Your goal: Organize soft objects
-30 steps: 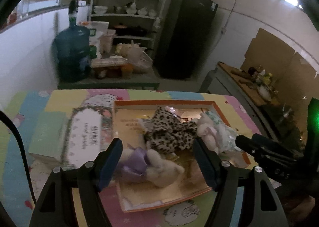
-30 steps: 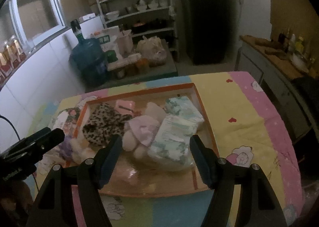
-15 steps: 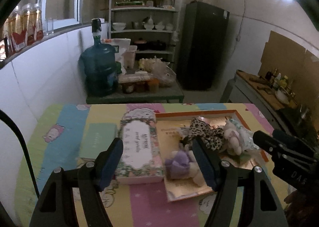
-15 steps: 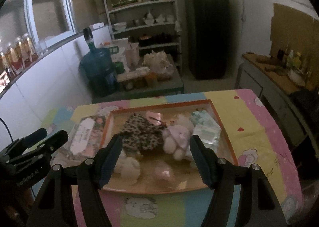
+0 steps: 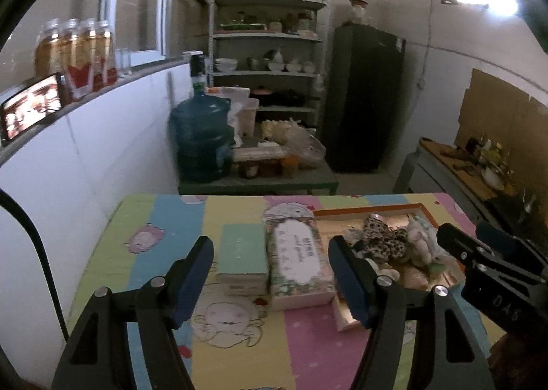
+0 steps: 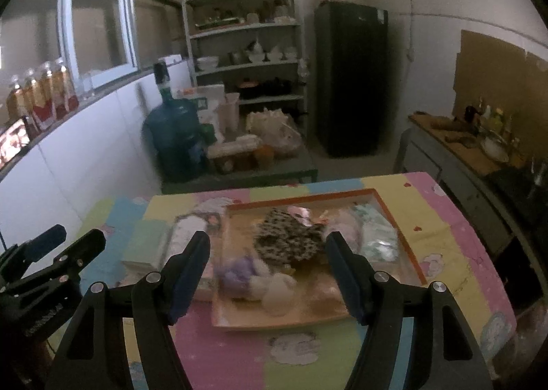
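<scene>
An orange-rimmed tray [image 6: 411, 254] on the colourful table holds soft things: a leopard-print cloth [image 6: 291, 239], a purple and white plush toy [image 6: 239, 272], a pale plush [image 6: 346, 229] and a clear packet [image 6: 376, 236]. The tray [image 5: 370, 209] and leopard cloth [image 5: 380, 242] also show in the left wrist view. My left gripper [image 5: 270, 280] is open and empty, held back above the table's near left. My right gripper [image 6: 267, 277] is open and empty, held back in front of the tray.
A floral box [image 5: 298, 256] and a mint green box [image 5: 243, 249] lie left of the tray. Behind the table stand a low bench with a blue water jug [image 5: 202, 143], shelves [image 5: 267, 47] and a dark fridge [image 5: 363, 99]. A counter [image 6: 472, 150] runs along the right.
Both grippers have pulled back and up from the tray, so it looks smaller and farther. The left one has also swung left, bringing the boxes between its fingers. Both stayed open.
</scene>
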`<move>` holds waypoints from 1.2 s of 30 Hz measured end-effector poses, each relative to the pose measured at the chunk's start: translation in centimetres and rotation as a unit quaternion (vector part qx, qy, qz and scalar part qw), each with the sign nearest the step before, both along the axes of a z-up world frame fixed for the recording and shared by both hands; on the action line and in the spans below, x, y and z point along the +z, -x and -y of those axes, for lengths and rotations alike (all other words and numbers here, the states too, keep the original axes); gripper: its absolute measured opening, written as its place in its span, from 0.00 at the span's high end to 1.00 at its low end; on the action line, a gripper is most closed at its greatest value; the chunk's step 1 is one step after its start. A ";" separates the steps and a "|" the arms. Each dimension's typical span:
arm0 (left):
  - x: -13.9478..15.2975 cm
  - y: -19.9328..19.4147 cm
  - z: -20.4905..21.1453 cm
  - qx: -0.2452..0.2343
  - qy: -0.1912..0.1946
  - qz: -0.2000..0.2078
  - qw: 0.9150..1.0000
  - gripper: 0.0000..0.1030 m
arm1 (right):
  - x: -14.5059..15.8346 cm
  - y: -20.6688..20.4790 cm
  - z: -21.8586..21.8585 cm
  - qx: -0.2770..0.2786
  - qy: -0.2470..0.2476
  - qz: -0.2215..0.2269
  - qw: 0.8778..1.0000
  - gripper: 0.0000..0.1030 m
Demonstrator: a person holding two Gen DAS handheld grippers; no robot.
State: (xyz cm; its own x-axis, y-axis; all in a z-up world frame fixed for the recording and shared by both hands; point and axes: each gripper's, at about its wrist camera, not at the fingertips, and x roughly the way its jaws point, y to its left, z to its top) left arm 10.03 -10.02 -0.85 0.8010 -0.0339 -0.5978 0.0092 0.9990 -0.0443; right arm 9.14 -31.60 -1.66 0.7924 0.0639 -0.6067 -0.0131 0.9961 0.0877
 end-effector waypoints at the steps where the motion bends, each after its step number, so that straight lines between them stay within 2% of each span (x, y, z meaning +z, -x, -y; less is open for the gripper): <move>1: 0.2 0.3 -0.4 0.001 0.001 0.002 1.000 0.32 | 0.2 0.3 -0.6 0.000 0.000 0.002 1.000 0.30; 13: 2.2 4.3 -3.9 0.000 -0.004 0.015 1.000 0.32 | 2.4 4.6 -5.2 -0.005 -0.008 0.020 1.000 0.30; 23: 3.1 7.9 -6.3 0.020 -0.004 0.026 0.999 0.32 | 3.8 8.0 -7.3 -0.015 0.001 0.041 0.999 0.30; 36: 3.7 10.9 -7.3 0.017 0.002 0.039 0.999 0.32 | 4.6 11.8 -8.3 -0.017 0.002 0.055 0.998 0.30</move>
State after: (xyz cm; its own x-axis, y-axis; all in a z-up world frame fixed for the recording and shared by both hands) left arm -0.84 -2.74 2.85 0.8458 -0.0081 -0.5335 -0.0216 0.9985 -0.0494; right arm -2.69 -23.27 2.94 0.8560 0.0329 -0.5159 0.0117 0.9965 0.0830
